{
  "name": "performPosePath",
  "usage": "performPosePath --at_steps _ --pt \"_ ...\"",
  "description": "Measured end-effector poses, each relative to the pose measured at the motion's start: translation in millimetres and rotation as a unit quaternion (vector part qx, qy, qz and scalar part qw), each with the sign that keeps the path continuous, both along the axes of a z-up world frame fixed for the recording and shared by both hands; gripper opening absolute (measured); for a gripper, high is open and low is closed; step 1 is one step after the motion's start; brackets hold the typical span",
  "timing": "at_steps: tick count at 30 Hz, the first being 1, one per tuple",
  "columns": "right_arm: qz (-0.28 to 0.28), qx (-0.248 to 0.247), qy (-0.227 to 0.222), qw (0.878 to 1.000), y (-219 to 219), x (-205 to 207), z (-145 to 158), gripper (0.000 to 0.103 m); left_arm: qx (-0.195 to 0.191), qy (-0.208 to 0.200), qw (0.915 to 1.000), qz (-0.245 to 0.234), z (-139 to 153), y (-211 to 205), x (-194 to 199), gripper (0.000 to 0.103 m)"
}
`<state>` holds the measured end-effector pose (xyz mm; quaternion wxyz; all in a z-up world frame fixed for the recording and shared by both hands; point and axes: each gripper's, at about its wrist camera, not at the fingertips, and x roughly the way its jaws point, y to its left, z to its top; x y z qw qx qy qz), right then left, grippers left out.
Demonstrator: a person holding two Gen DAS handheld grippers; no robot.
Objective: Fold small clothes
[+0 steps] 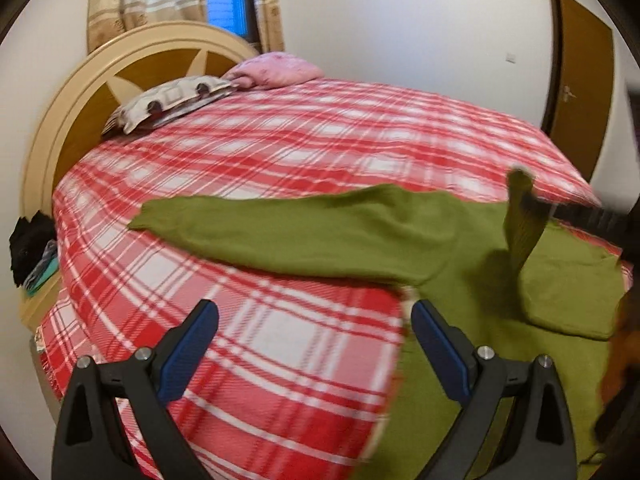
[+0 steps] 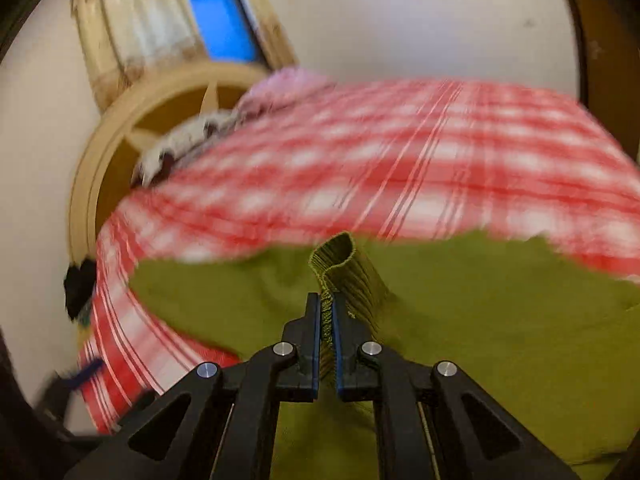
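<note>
**One sleeve in the grip, the fold barely begun**

The olive-green knitted long-sleeved sweater (image 1: 460,248) lies spread on the bed with the red-and-white plaid cover (image 1: 280,152), near the bed's front edge. One sleeve (image 1: 280,228) stretches flat across the plaid toward the rounded cream-and-brown headboard (image 1: 132,68) — unfolded, untouched.

The right hand-held gripper (image 2: 327,316) is clenched on the ribbed cuff (image 2: 348,268) of the other sleeve; the rib knit stands up between its blue pads (image 2: 316,332) in a small loop, lifted clear of the sweater's body. From the left wrist view the same cuff rises as a narrow strip over the torso, so this sleeve looks to be on its way inward across the chest.

The left hand-held gripper (image 1: 316,340) is released, jaws wide apart and holding nothing, hovering over the plaid cover just beside the sweater's edge.

By my judgement the task is at an early stage: the garment is laid out, and the first sleeve fold is in hand but not set down. Left to do — lay that sleeve, bring in the flat sleeve, then fold the body.
</note>
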<state>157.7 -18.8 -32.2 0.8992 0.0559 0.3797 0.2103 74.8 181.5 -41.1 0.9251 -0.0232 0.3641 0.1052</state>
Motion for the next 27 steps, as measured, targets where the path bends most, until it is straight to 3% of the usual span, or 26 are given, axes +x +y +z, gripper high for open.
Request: performPosePath --at_steps 2,4,9,11,13,14,16,18,20,22,24,27 --pt "0.033 0.009 0.033 0.999 7 5 -23 0.006 -0.005 0.007 0.9999 0.011 -6 12 5 0.099" --pt "0.039 0.06 0.038 0.997 -8 -2 -21 0.006 -0.012 0.009 0.9997 0.022 -9 22 7 0.099" --pt "0.014 0.106 -0.008 0.994 -51 -12 9 0.01 -0.02 0.011 0.9993 0.03 -12 28 13 0.099" --pt "0.014 0.13 0.005 0.991 -65 -10 12 0.024 -0.019 0.016 0.9993 0.028 -16 24 18 0.099" --pt "0.018 0.161 0.015 0.987 -70 -9 12 0.057 -0.021 0.021 0.9992 0.025 -18 19 22 0.099" --pt "0.021 0.178 0.018 0.984 -70 -10 13 0.064 -0.024 0.023 0.9992 0.023 -18 16 23 0.099" --pt "0.052 0.204 0.026 0.977 -60 -11 13 0.065 -0.027 0.026 0.9991 0.02 -18 10 23 0.099" --pt "0.056 0.172 0.0 0.983 -49 -19 22 0.065 -0.022 0.027 0.9993 0.013 -14 4 23 0.099" --pt "0.027 0.101 -0.032 0.994 -45 -26 29 0.065 -0.006 0.021 0.9997 0.007 -10 -2 21 0.099" --pt "-0.019 0.023 -0.031 0.999 -52 -32 25 0.06 0.003 0.019 0.9998 0.002 -8 -6 22 0.099" --pt "-0.057 -0.008 -0.019 0.998 -78 -41 18 0.051 0.006 0.02 0.9998 -0.003 -9 -9 22 0.099" --pt "-0.131 -0.047 -0.002 0.99 -138 -59 4 0.049 0.006 0.025 0.9996 -0.013 -12 -15 23 0.099"
